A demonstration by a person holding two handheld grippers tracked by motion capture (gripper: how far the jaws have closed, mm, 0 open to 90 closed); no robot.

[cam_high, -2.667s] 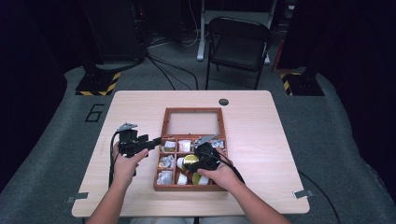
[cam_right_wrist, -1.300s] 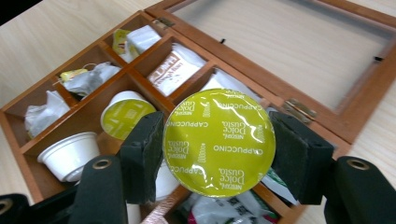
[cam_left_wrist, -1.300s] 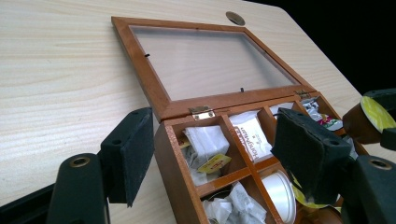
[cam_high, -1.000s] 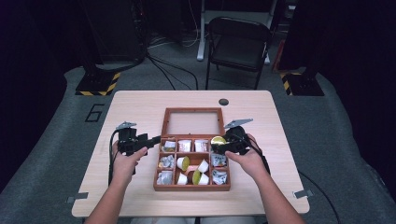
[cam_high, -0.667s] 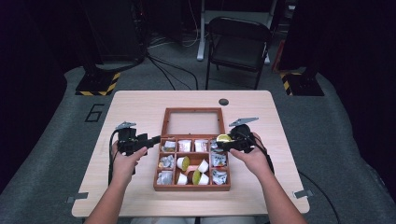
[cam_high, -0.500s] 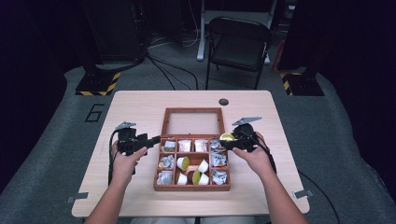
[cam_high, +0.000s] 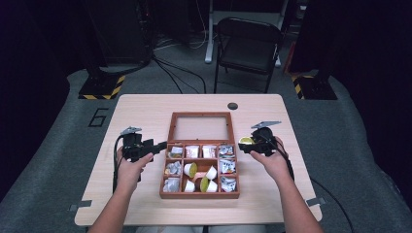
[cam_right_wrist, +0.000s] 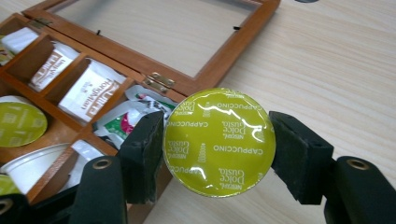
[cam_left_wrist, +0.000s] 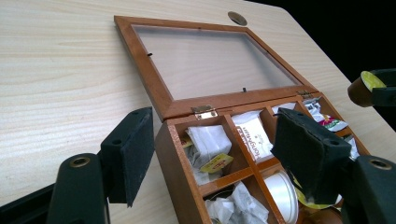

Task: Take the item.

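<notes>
A dark room with a folding chair [cam_high: 248, 43] lies behind a pale wooden tabletop [cam_high: 141, 114]. In the high view, an open wooden box [cam_high: 199, 167] with a glass lid laid flat sits mid-table. The left gripper [cam_high: 154, 145] rests at the box's left wall, and the right gripper [cam_high: 243, 145] is just off its right side, carrying a coffee capsule [cam_high: 246, 141].

In the left gripper view, the jaws stand wide and straddle the box's near corner [cam_left_wrist: 173, 135], holding nothing; sachets [cam_left_wrist: 208, 142] fill the compartments.

In the right gripper view, the capsule [cam_right_wrist: 218, 141] is pinched by its sides between the pads [cam_right_wrist: 145, 154], with its green foil lid facing the camera over the bare tabletop beside the box. It is likely light, with a thin plastic shell and puncturable foil, so gripping the rigid wall gently beats pressing the lid.
</notes>
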